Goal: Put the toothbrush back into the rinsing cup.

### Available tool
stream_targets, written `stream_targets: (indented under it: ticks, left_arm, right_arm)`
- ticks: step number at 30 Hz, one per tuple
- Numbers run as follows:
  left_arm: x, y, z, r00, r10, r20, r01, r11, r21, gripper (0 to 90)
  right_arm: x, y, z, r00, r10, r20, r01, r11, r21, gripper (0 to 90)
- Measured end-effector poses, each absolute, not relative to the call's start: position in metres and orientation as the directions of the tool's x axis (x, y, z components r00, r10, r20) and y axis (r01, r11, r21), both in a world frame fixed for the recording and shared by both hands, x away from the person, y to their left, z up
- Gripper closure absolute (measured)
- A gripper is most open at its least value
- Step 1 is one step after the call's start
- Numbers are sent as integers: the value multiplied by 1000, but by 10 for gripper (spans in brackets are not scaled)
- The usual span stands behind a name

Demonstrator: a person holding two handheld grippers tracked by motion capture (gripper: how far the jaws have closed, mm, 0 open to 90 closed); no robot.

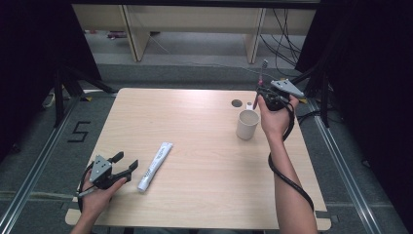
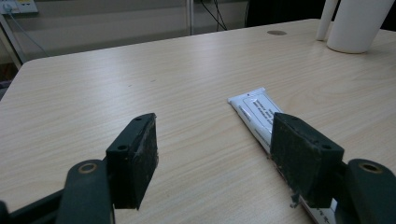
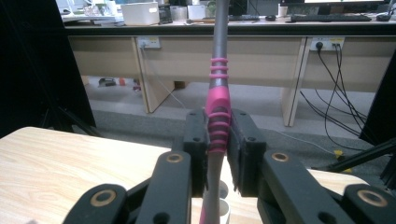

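Two hand-held grippers over a pale woodgrain table, one gripping a toothbrush, one empty.

The right gripper [image 3: 218, 154] at the table's far right has its black jaws clamped on the ribbed pink grip of a grey-and-pink toothbrush [image 3: 218, 116], upright just behind a white cup [image 1: 247, 124]. The left gripper [image 1: 127, 165], near the front left corner, is spread wide and empty; a flat white toothpaste tube [image 1: 155, 165] lies just beside its right jaw.
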State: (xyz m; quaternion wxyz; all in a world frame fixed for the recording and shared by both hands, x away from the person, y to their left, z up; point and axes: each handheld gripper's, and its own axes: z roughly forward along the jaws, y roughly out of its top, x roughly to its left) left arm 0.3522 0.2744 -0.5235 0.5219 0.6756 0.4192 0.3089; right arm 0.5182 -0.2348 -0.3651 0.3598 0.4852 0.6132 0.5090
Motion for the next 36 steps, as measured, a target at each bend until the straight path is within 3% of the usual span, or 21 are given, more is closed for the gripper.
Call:
stream_targets:
  ticks: [36]
  left_arm:
    - [352,274,-524,458,889,-26,245,-98,964,316]
  right_arm:
    - [560,-230,-381,-237,970,62,246,-2,969,787]
